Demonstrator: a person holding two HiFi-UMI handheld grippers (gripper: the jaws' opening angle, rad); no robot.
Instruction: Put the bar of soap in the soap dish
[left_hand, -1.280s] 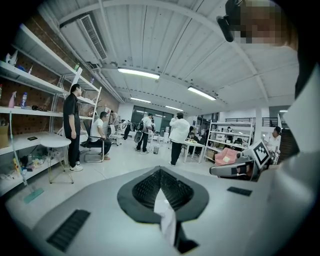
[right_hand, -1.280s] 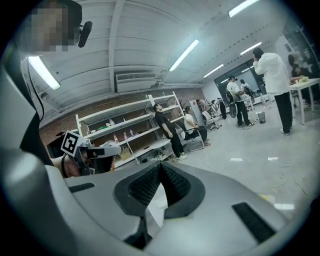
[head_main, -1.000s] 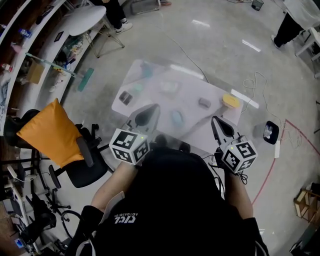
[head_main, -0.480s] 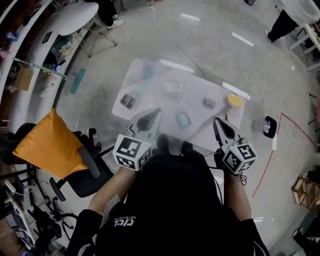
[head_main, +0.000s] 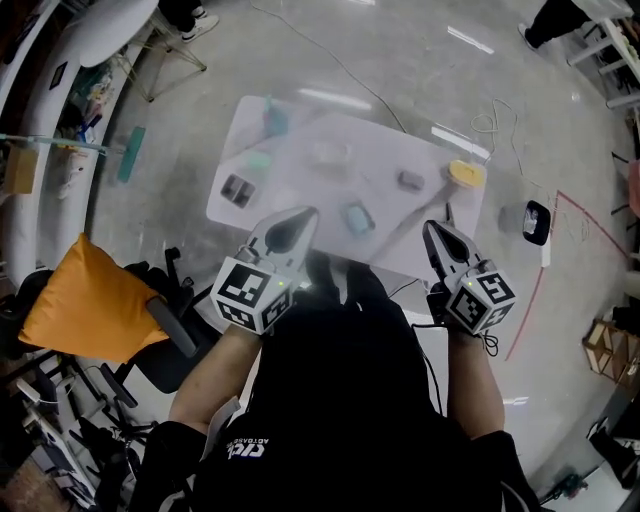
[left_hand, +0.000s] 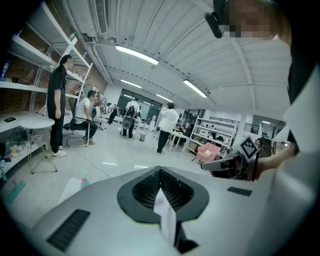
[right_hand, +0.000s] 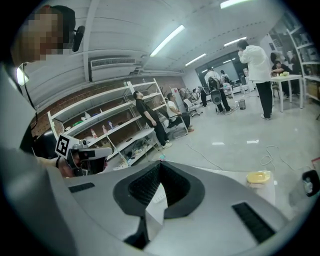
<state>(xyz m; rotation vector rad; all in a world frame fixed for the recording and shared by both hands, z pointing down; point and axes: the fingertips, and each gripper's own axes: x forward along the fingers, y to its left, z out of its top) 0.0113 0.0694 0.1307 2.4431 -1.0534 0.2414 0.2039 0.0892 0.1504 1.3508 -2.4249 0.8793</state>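
Note:
In the head view a small teal block (head_main: 356, 217), which may be the soap, lies near the front of the white table (head_main: 300, 185). A pale clear dish-like thing (head_main: 330, 153) sits further back, and a yellow round thing (head_main: 464, 173) is at the right end. My left gripper (head_main: 306, 214) hangs over the table's near edge, left of the teal block, with its jaws together and nothing in them. My right gripper (head_main: 431, 229) is at the near right corner, also shut and empty. Each gripper view shows closed jaws, left (left_hand: 160, 171) and right (right_hand: 159, 166).
Also on the table are a teal bottle (head_main: 275, 120), a pale green piece (head_main: 258, 160), a dark box (head_main: 237, 188) and a grey lump (head_main: 410, 180). An office chair with an orange cushion (head_main: 75, 300) stands at the left. A cable and a black thing (head_main: 535, 222) lie on the floor at the right. People stand far off.
Both grippers have sunk a little and edged toward the table's near edge. The head camera has tilted, so the table sits higher in the picture. Jaws stay shut.

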